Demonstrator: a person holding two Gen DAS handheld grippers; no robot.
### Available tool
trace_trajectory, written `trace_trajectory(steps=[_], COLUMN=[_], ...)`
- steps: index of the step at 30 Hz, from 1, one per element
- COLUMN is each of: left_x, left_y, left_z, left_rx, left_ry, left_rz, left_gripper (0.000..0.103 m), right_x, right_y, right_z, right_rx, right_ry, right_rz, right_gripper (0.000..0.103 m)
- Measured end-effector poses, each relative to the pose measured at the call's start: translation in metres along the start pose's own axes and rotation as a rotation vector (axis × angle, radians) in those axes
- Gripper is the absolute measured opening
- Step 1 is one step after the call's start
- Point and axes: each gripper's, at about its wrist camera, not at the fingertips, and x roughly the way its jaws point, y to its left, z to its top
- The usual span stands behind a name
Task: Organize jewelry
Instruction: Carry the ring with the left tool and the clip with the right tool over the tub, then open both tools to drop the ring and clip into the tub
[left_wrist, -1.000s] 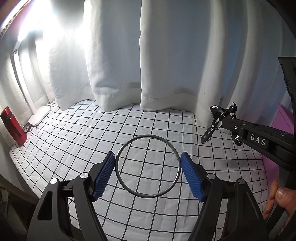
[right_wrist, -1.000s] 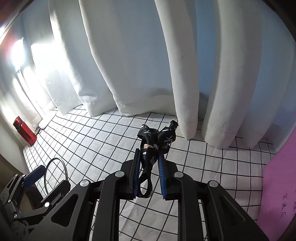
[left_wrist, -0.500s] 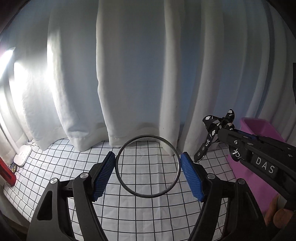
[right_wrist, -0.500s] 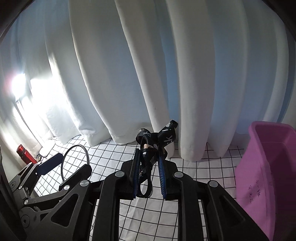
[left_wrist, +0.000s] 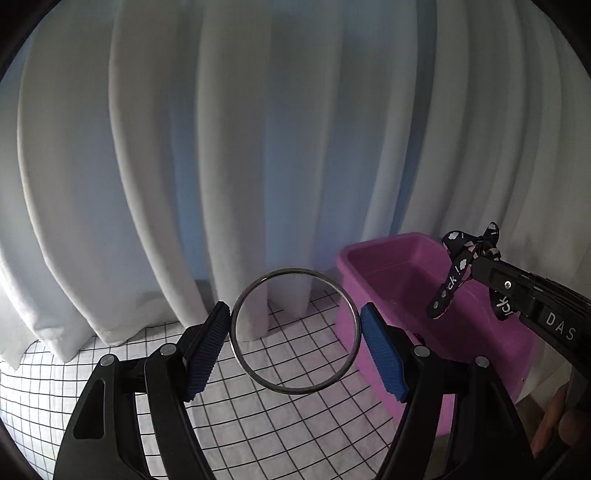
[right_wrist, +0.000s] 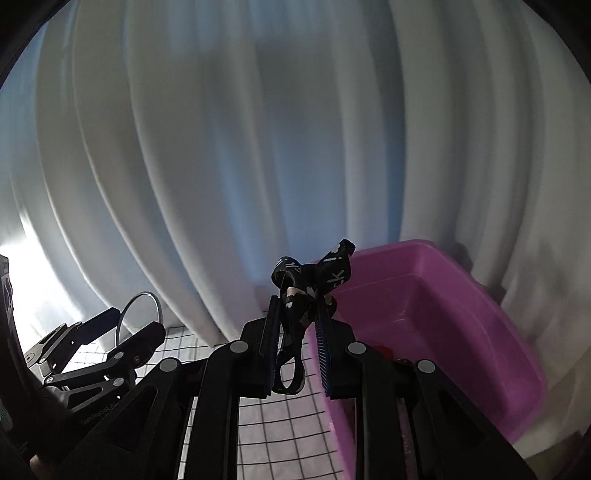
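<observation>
**Both grippers loaded, pink bin now in reach**

What changed: over the last second I've swung both rigs right. A second ago the views showed only the checked cloth (left_wrist: 280, 424) and a red bottle at far left; half a second ago the bin edge crept in; now the pink bin (left_wrist: 402, 258) fills the right side of both views and the bottle is gone. So transport looks nearly done — I judge the drop-off is the next step, not yet begun.

Left gripper (left_wrist: 295, 341): blue pads pinch the metal bangle (left_wrist: 293, 389) across its width, ring held upright above the cloth, just left of the bin wall. Grip looks the same as in the earlier frames.

Right gripper (right_wrist: 298, 341): jaws clamped on the black printed ribbon tie (right_wrist: 312, 275), loop hanging below the pads, bow ends sticking up. In the left view it hangs over the bin's open top.

Bin contents: something red and dark at the bottom near my right finger — mostly hidden, can't tell what.

Readable text:
- "DAS" in white on the right gripper's side, left view.
- "ck!" on the ribbon — rest of the word is folded away.
- Faint embossed lettering on the left gripper body in the right view, too blurred to read.
</observation>
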Motion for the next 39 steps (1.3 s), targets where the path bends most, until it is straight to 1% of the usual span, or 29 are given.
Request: trace_trajectory(steps=[5,8,11,13,17,22,24,26,28,30,31,34,39], left_x=[0.033,0.053,0.078,0.092,0.108,0.134,0.141,0.147,0.149,0.147,0.146,0.143,0.137], left_y=[-0.055,-0.087,-0.111,-0.121,-0.145,-0.151,-0.149,-0.147,-0.145,-0.143,-0.142,-0.141,-0.137], left_z=[0.011,0.015,0.017,0.018,0.013,0.006,0.006,0.005,0.004,0.005,0.006,0.008,0.012], left_rx=[0.054,0.093,0.113,0.125,0.162,0.17,0.151,0.135,0.125,0.124,0.122,0.117,0.112], left_ry=[0.052,0.087,0.15,0.185,0.224,0.3,0.333,0.36,0.365,0.354,0.349,0.342,0.334], left_rz=[-0.105,-0.155,-0.199,-0.213,-0.207,-0.197,-0.186,-0.182,-0.174,-0.158,-0.152,-0.139,-0.108], left_gripper=[0.07,0.07,0.07,0.07,0.071,0.071,0.072,0.072,0.076,0.089,0.092,0.094,0.094], right_x=[-0.005,0.001,0.007,0.012,0.027,0.042,0.045,0.054,0.053,0.051,0.05,0.046,0.041], right_y=[-0.058,-0.084,-0.104,-0.11,-0.123,-0.128,-0.129,-0.131,-0.131,-0.131,-0.131,-0.13,-0.126], right_z=[-0.009,-0.017,-0.027,-0.033,-0.04,-0.045,-0.045,-0.043,-0.041,-0.041,-0.04,-0.04,-0.04], right_rx=[0.07,0.104,0.132,0.147,0.171,0.179,0.182,0.189,0.187,0.182,0.181,0.185,0.177], right_ry=[0.032,0.069,0.103,0.124,0.17,0.221,0.222,0.22,0.207,0.204,0.203,0.204,0.202], right_rz=[-0.1,-0.129,-0.141,-0.141,-0.14,-0.137,-0.15,-0.148,-0.161,-0.164,-0.166,-0.161,-0.149], right_gripper=[0.018,0.018,0.018,0.018,0.018,0.018,0.028,0.065,0.068,0.068,0.068,0.069,0.069])
